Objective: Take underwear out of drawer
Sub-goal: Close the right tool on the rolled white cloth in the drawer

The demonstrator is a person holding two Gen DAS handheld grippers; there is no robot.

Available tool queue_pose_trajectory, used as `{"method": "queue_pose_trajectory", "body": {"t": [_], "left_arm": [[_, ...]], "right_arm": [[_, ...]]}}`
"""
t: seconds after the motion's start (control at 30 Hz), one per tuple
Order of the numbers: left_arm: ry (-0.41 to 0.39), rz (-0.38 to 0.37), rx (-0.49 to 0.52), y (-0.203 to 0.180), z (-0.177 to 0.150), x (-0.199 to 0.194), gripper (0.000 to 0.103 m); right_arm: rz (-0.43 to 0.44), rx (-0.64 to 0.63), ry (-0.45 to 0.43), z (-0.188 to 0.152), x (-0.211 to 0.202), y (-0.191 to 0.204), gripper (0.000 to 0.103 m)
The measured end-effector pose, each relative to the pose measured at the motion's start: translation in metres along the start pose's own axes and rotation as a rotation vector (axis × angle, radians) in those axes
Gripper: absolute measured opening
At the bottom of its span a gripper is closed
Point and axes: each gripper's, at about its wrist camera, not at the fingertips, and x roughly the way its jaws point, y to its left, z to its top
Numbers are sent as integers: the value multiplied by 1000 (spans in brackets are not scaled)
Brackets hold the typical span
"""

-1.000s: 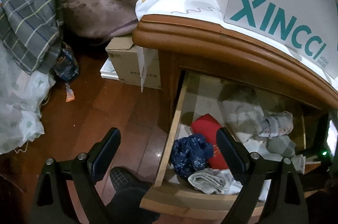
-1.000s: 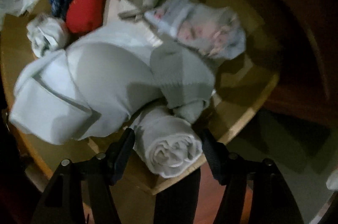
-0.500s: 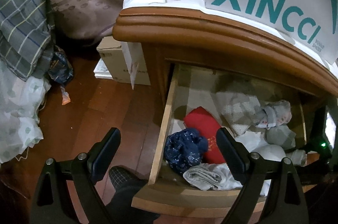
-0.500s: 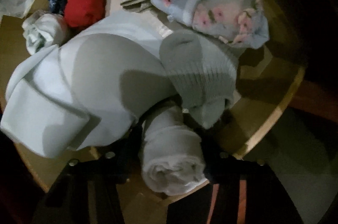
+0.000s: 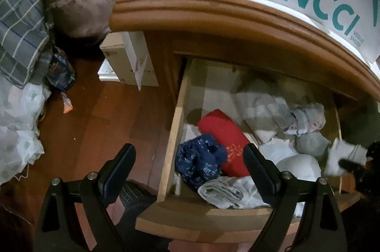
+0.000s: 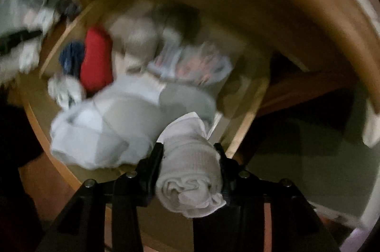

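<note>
Right gripper (image 6: 190, 171) fingers clamped on white rolled underwear (image 6: 190, 171), left gripper (image 5: 190, 168) spread wide; open drawer (image 5: 171, 140) with red (image 5: 223, 140), navy (image 5: 199, 160) bundles.

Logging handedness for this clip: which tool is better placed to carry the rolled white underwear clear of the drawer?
Right. The right tool is shut on the rolled white underwear; the left tool hangs open and empty.

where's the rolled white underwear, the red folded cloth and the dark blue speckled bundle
rolled white cotton underwear (image 6: 190, 164), right wrist view, on the middle of the roll
red folded cloth (image 5: 223, 135), left wrist view, on its flat top face
dark blue speckled fabric bundle (image 5: 198, 161), left wrist view, on the centre of the clump
</note>
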Motion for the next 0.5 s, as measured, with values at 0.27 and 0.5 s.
{"method": "queue_pose_trajectory", "body": {"t": [0.27,0.5], "left_arm": [[154,-117,27,-18,-8,22,90],[313,-127,32,-37,-12,49,90]], "right_arm": [[48,211,-202,-11,-9,-12,42],[112,302,-234,-24,-12,-24,42]]}}
